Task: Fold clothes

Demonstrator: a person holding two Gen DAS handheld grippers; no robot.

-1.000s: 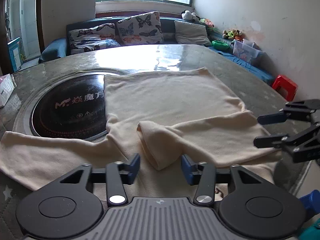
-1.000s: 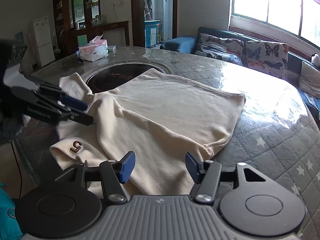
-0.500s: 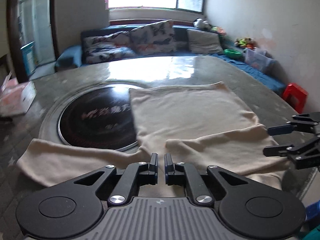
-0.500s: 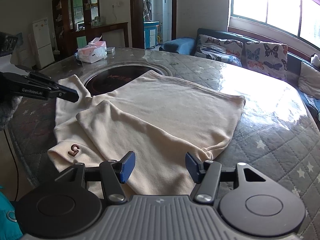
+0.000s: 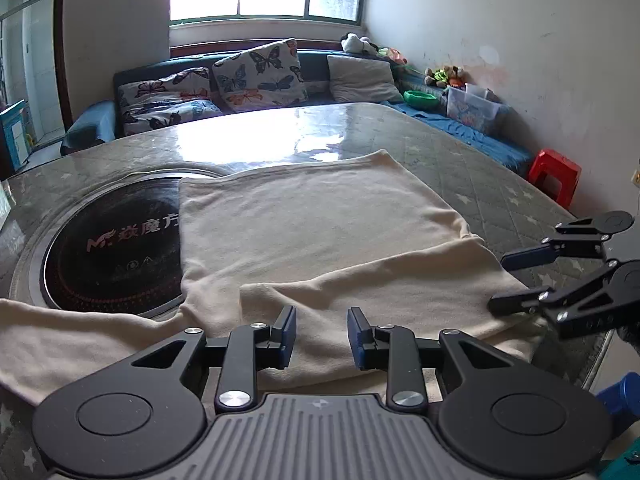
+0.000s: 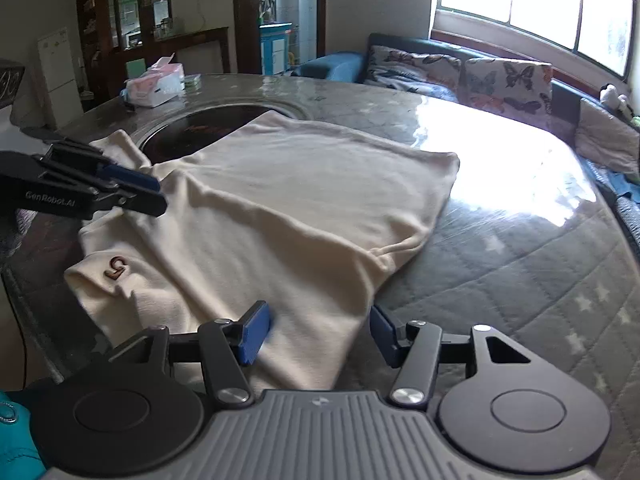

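A cream long-sleeved top (image 5: pixel 312 216) lies spread on the round table, also shown in the right wrist view (image 6: pixel 304 200). One sleeve is folded across its body; the other sleeve (image 5: pixel 60 332) stretches left over the table. My left gripper (image 5: pixel 322 332) is open and empty, just above the folded sleeve's near end. My right gripper (image 6: pixel 316 330) is open and empty over the top's near edge. It shows at the right of the left wrist view (image 5: pixel 516 280). A small brown logo (image 6: pixel 116 268) marks the cloth.
A black induction hob (image 5: pixel 108 248) is set in the table (image 6: pixel 520 264), partly under the top. A tissue box (image 6: pixel 154 86) stands at the table's far side. A sofa with butterfly cushions (image 5: pixel 256 72) and a red stool (image 5: pixel 554 174) lie beyond.
My left gripper shut on the folded sleeve's end, laid it flatter across the top, and now stands open again. My right gripper stayed open with little movement.
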